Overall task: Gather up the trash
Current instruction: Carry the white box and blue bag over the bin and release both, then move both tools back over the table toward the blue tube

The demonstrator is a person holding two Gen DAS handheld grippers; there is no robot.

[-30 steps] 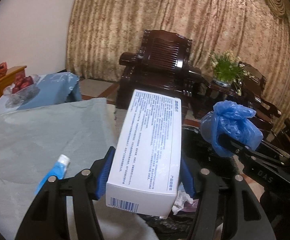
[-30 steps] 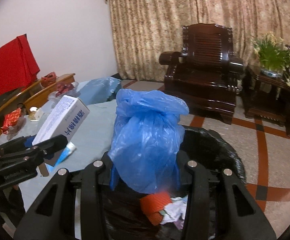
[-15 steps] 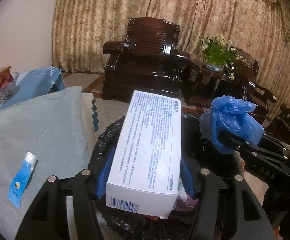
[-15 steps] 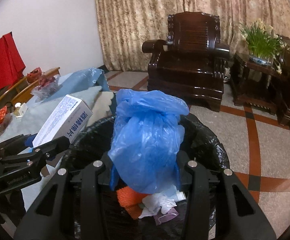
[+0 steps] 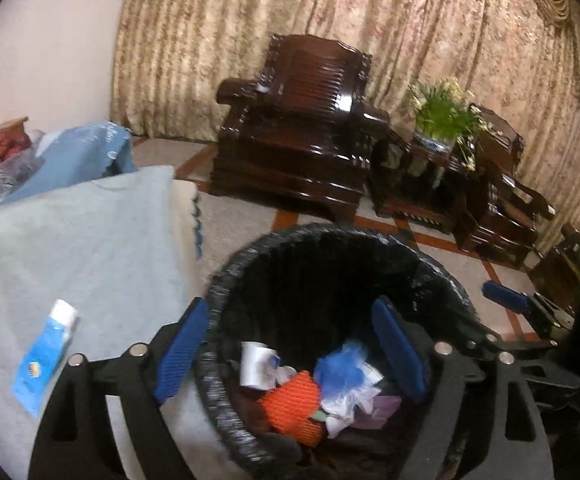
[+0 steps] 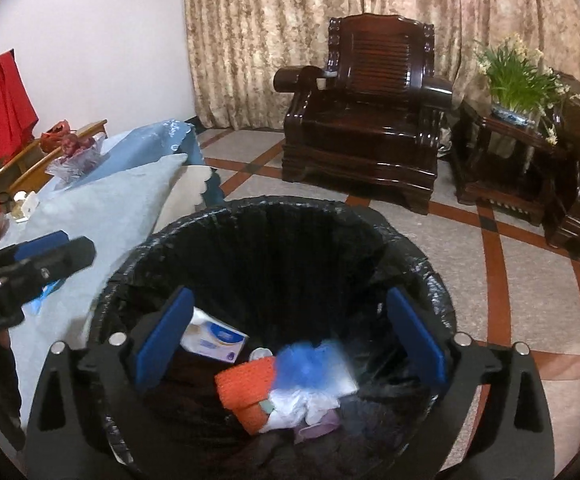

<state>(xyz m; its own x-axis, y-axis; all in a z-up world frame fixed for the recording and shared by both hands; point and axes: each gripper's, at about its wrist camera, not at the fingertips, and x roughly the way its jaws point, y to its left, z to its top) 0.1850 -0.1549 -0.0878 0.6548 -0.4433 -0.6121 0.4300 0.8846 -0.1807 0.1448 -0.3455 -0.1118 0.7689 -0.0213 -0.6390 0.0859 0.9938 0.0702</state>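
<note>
A black-lined trash bin (image 5: 430,276) (image 6: 410,248) stands beside the table. Inside lie the white box (image 5: 256,364) (image 6: 214,338), the blue plastic bag (image 5: 340,372) (image 6: 310,364), an orange net (image 5: 294,408) (image 6: 246,392) and white scraps. My left gripper (image 5: 290,352) is open and empty over the bin's left rim. My right gripper (image 6: 290,336) is open and empty over the bin. A blue tube (image 5: 44,356) lies on the table cloth left of the left gripper.
The table with a pale blue cloth (image 5: 70,240) (image 6: 102,216) is on the left, with bagged items at its far end (image 6: 74,152). A dark wooden armchair (image 6: 366,128), side table with plant (image 6: 518,80) and tiled floor lie beyond the bin.
Both grippers opened over the bin. The white box fell from the left gripper and the blue bag from the right; both now lie in the bin.
</note>
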